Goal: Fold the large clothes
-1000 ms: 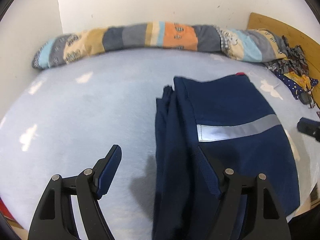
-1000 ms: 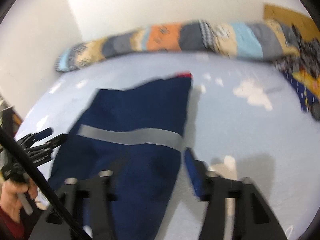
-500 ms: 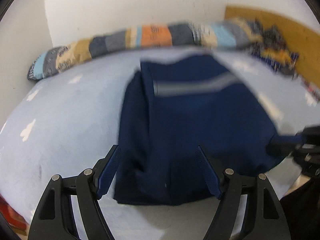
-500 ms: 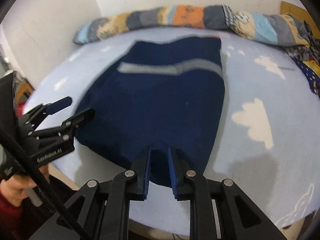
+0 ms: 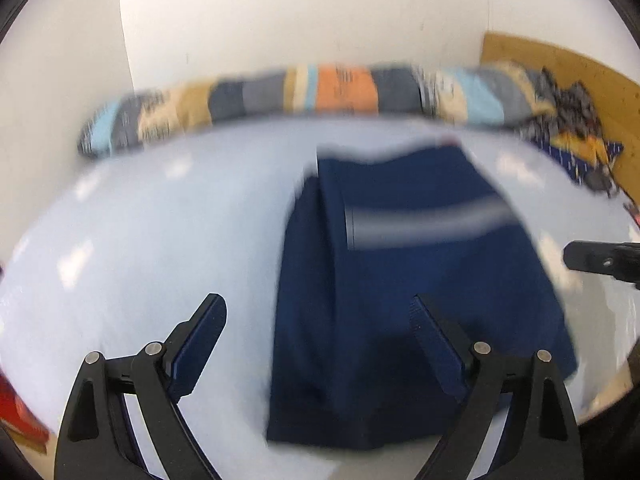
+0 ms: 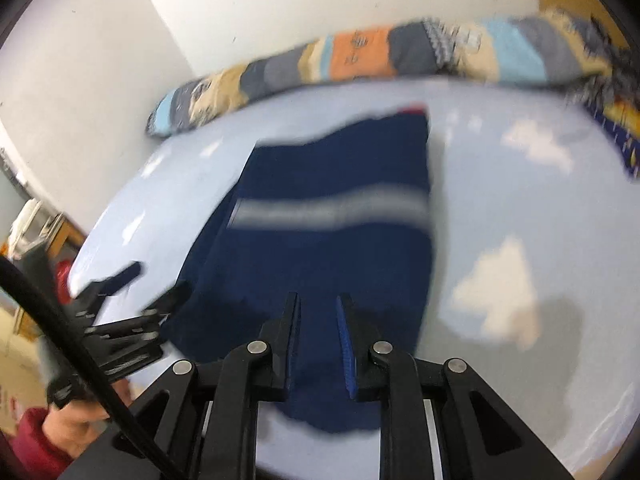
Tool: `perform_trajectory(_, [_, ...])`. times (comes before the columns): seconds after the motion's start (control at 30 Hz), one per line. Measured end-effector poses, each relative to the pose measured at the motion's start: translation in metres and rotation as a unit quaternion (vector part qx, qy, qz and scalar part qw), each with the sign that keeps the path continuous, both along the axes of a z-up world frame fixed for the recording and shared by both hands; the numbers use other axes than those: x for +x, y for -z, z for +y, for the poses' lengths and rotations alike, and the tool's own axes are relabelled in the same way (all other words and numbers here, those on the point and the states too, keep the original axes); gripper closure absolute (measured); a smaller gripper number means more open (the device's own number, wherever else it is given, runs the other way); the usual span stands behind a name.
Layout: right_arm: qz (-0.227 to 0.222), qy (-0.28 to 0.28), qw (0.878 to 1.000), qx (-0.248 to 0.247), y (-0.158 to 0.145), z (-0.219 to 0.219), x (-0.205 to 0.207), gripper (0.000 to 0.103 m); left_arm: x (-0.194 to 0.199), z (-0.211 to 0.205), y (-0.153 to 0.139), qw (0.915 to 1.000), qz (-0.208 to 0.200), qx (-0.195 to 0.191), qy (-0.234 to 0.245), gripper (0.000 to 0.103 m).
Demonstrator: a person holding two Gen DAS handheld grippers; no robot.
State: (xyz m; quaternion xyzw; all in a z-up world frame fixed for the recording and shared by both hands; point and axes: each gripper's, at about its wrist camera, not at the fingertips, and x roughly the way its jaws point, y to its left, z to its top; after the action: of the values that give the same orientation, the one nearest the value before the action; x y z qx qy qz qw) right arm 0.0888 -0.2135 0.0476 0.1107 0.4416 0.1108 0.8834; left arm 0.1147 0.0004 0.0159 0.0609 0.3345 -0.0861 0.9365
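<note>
The left gripper (image 5: pixel 316 320) has just spread its jaws wide, gripping nothing. The right gripper (image 6: pixel 318 320), jaws narrow, seems to pinch the near hem of the navy garment with a grey reflective stripe (image 6: pixel 332 248), though blur leaves it uncertain. The garment lies folded narrow at twelve o'clock on the pale-blue cloud-print bedsheet (image 6: pixel 520 240); a crosswise fold probably remains. A patchwork bolster (image 5: pixel 344 88) lines the white wall.

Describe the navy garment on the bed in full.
The navy garment looks like soft dark-blue fabric, folded into a rough rectangle and lying flat on the pale blue cloud-print bedsheet. A grey reflective stripe crosses it; a red tag shows at its far corner. Layered folds run along its left side. The right gripper straddles its near edge.
</note>
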Motion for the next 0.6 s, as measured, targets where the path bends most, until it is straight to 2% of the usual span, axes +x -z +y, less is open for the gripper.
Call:
perform_trajectory(0.1, [-0.004, 0.014, 1.0, -0.01, -0.006, -0.013, 0.049, 0.08, 0.036, -0.012, -0.018, 0.9999, -0.009, 0.001, 0.014, 0.011])
perform_trajectory(0.2, [-0.01, 0.028, 0.999, -0.016, -0.003, -0.025, 0.1, 0.079, 0.084, -0.027, -0.016, 0.9996, -0.001, 0.014, 0.026, 0.011])
perform_trajectory(0.33, [0.002, 0.024, 0.999, -0.039, 0.016, -0.016, 0.159, 0.079, 0.144, -0.042, 0.012, 0.9986, 0.044, 0.006, 0.03, 0.011])
perform_trajectory(0.43, [0.03, 0.03, 0.998, -0.045, 0.038, -0.019, 0.193, 0.079, 0.175, -0.042, 0.046, 0.994, 0.108, 0.012, 0.009, 0.011])
perform_trajectory(0.5, [0.061, 0.034, 0.996, -0.046, 0.055, -0.021, 0.205, 0.079, 0.188, -0.037, 0.065, 0.9888, 0.149, -0.008, 0.005, 0.009])
perform_trajectory(0.6, [0.097, 0.031, 0.994, -0.045, 0.086, -0.021, 0.218, 0.079, 0.193, -0.034, 0.069, 0.9875, 0.155, -0.026, -0.002, 0.006])
